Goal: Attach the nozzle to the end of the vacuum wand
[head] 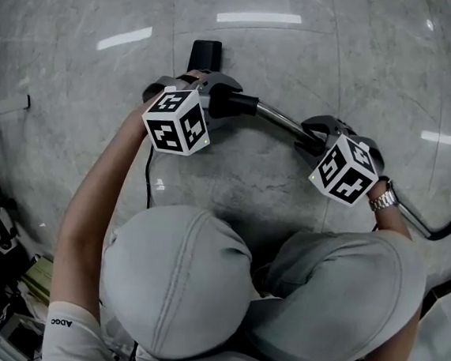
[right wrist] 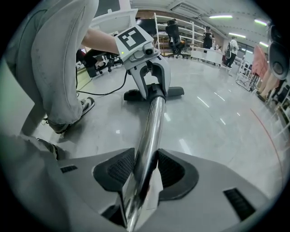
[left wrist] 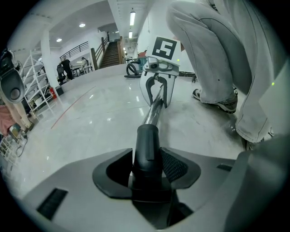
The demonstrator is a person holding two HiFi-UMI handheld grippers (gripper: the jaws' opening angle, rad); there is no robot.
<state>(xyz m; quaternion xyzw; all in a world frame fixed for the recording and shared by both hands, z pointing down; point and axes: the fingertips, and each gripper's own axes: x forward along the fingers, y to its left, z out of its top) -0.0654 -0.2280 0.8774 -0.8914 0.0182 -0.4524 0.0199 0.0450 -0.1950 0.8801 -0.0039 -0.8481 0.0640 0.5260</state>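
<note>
My left gripper [left wrist: 148, 165] is clenched on the round black neck of the nozzle [left wrist: 146, 140]. My right gripper [right wrist: 146, 170] is clenched on the wand [right wrist: 152, 127], a little to the right of it. Both parts are low over the floor [head: 341, 52], in front of my knees. The flat head of the nozzle lies at the far left. The wand runs from the neck toward the near right, where it continues into a dark hose [head: 443, 232].

The wand is a polished metal tube. I judge it stiff and not fragile, but slippery, so the ribbed pads [right wrist: 115, 170] must press on it from both sides, as they do now. It is better to hold it near its end, because a grip further back gives the tip more room to swing. The hose behind will probably pull a little on that side.

The nozzle looks like hard plastic, and I think it is light. Its neck is the right place to hold, because it is round, thick and in line with the wand. The flat head would only turn in my jaws.

From the left gripper view the metal seems already inside the neck, but I cannot tell if it is fully seated. The fit should need a straight push along the tube.
</note>
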